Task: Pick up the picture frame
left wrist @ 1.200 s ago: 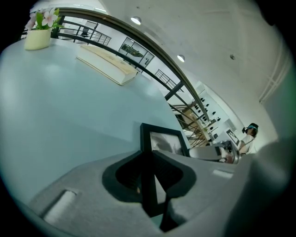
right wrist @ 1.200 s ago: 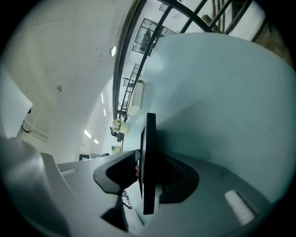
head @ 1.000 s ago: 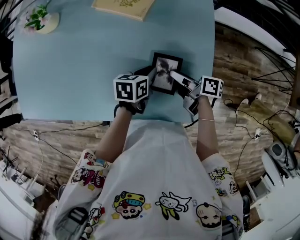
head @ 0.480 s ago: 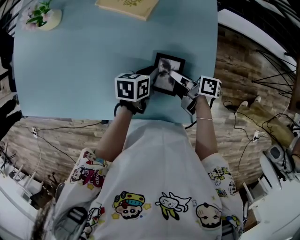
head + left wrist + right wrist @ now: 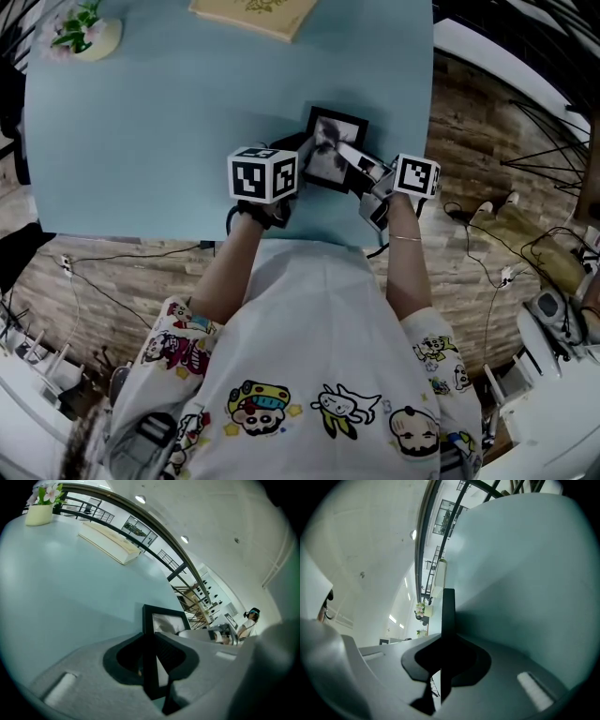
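A small black picture frame [image 5: 337, 129] with a grey print stands near the front edge of the light-blue table [image 5: 141, 122]. My left gripper [image 5: 298, 150] has the frame's left edge [image 5: 148, 620] between its jaws. They are opening slightly, and the pads still touch the black border. My right gripper [image 5: 345, 150] comes in from the right. Its jaws are closing on the frame's other edge, seen edge-on [image 5: 448, 611], and its pads touch it. Both marker cubes hide part of the fingers in the head view.
A cream book [image 5: 251, 13] lies at the table's far edge, and a pot of flowers [image 5: 82, 37] stands at the far left corner. The table's right edge [image 5: 429, 112] drops to a wooden floor with cables. The person's torso is close against the near edge.
The right gripper has edged a little left toward the frame. The left gripper and the frame have kept their places.
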